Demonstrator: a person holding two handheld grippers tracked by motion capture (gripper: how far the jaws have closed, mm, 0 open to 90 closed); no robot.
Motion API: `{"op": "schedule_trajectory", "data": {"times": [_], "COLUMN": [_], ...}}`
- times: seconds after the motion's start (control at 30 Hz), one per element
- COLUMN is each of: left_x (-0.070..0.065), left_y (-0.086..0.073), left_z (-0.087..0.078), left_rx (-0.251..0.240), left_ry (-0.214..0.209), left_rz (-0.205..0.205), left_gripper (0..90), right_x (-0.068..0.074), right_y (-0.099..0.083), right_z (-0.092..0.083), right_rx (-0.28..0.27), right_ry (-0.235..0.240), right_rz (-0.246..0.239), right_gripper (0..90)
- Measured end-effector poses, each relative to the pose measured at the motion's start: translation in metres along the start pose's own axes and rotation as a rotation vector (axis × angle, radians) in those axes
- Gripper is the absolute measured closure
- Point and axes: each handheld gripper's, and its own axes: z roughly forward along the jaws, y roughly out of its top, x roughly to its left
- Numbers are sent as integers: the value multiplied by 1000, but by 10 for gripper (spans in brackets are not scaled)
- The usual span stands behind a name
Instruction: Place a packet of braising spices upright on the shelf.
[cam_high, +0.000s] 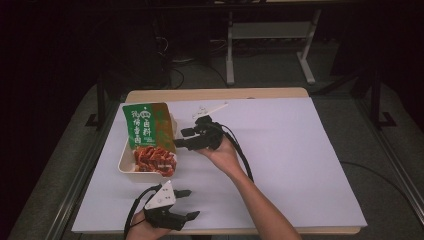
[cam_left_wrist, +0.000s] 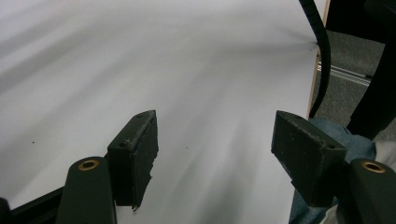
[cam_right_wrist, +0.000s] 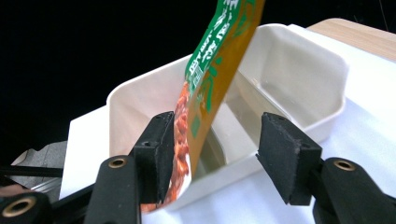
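A green and orange snack packet (cam_high: 148, 132) with red food printed at its bottom stands tilted in a cream tray (cam_high: 125, 162) at the left of the table. My right gripper (cam_high: 182, 138) reaches at it from the right, lying on its side. In the right gripper view the packet (cam_right_wrist: 212, 70) hangs between the jaws close against the left one, while the right jaw stands well clear of it, so the right gripper (cam_right_wrist: 215, 144) is open. The tray (cam_right_wrist: 299, 60) sits just beyond the jaws. My left gripper (cam_high: 191, 203) rests near the front edge, and in its own view it (cam_left_wrist: 215, 140) is open over bare white sheet.
A white sheet (cam_high: 290, 150) covers the wooden table, with wide free room on the right half. The table's front edge (cam_left_wrist: 314, 88) and a black cable (cam_left_wrist: 322, 46) run close by the left gripper. Dark floor and desk legs (cam_high: 230, 55) lie behind.
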Motion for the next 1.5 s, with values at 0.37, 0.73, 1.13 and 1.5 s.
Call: {"op": "schedule_trajectory", "data": {"times": [0.37, 0.73, 1.13, 1.5], "left_x": [2, 4, 6, 6], "left_y": [0, 1, 0, 0], "left_z": [2, 1, 2, 2], "left_rx": [10, 16, 18, 22], "left_ry": [2, 6, 5, 4], "left_rz": [-11, -17, -30, -32], "left_gripper": [297, 292, 281, 279], "right_x": [-6, -13, -18, -22], "right_y": [-12, -28, -45, -57], "right_z": [-30, -55, -73, -87], "right_rx": [8, 35, 44, 52], "right_ry": [-23, -30, -33, -45], "right_rz": [6, 22, 52, 64], "right_gripper": [405, 376, 367, 342]}}
